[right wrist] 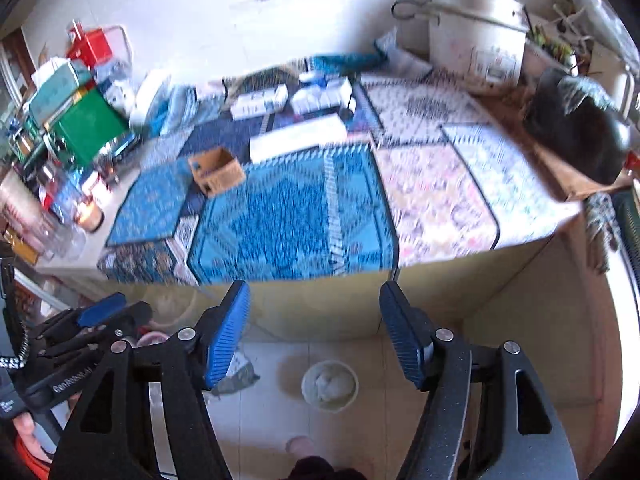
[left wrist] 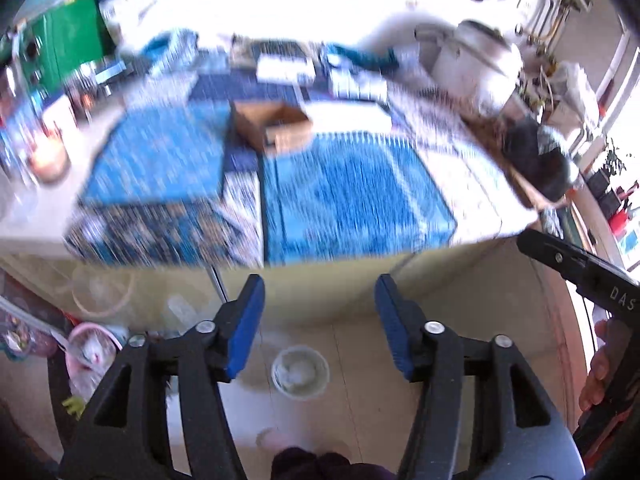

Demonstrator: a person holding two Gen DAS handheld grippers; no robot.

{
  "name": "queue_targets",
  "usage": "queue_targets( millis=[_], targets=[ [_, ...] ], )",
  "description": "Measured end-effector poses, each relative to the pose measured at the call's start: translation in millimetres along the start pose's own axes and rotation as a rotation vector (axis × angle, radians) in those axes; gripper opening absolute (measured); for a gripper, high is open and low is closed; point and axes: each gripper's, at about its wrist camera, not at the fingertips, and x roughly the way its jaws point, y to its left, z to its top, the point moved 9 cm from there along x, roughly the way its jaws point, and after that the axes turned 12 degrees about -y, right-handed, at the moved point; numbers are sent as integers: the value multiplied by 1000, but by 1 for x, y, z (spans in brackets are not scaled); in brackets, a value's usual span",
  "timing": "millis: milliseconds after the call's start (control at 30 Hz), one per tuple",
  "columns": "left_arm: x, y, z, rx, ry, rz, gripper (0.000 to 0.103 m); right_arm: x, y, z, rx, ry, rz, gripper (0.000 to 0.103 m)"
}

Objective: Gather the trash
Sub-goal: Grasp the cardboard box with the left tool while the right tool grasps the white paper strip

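My left gripper (left wrist: pixel 320 285) is open with nothing between its blue pads, high above the floor in front of a table. Below it on the tiled floor stands a small round white bin (left wrist: pixel 300 372) holding white crumpled trash. My right gripper (right wrist: pixel 315 289) is open and empty too, with the same bin (right wrist: pixel 330 386) below it. A crumpled grey wrapper (right wrist: pixel 236 376) lies on the floor left of the bin, partly hidden by a finger. On the table's blue mats (right wrist: pixel 288 216) sits a small open cardboard box (right wrist: pixel 216 170), also seen in the left wrist view as the box (left wrist: pixel 272 124).
The table carries white boxes (right wrist: pixel 296 138), a white cooker pot (right wrist: pixel 476 28), a black bag (right wrist: pixel 576 120) and a green box (right wrist: pixel 88 128) among clutter at the left. The table's front edge (right wrist: pixel 320 276) runs just beyond the fingertips. A slippered foot (right wrist: pixel 300 446) is near the bin.
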Motion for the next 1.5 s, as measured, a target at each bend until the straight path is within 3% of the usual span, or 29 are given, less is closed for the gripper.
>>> queue_targets(
  millis=[233,367,533,900,1033,1233,1367,1500],
  targets=[
    [2,27,52,-41,-54,56,65,-8,10,49,3,-57,1,65],
    [12,39,75,-56,-60,106,65,6,6,68,-29,-71,20,71],
    [43,51,91,-89,-53,189,65,53,2,89,-90,-26,96,71],
    [122,69,109,-253,26,381,65,191,9,145,-225,159,326,71],
    [141,72,107,-314,42,422,65,243,24,146,-279,241,378,71],
    [161,76,98,-318,94,476,65,293,37,132,-359,341,420,71],
    [168,77,100,-315,96,507,65,296,29,113,-365,419,446,71],
    [176,81,99,-380,92,482,64,275,21,98,-401,449,479,71]
  ],
)
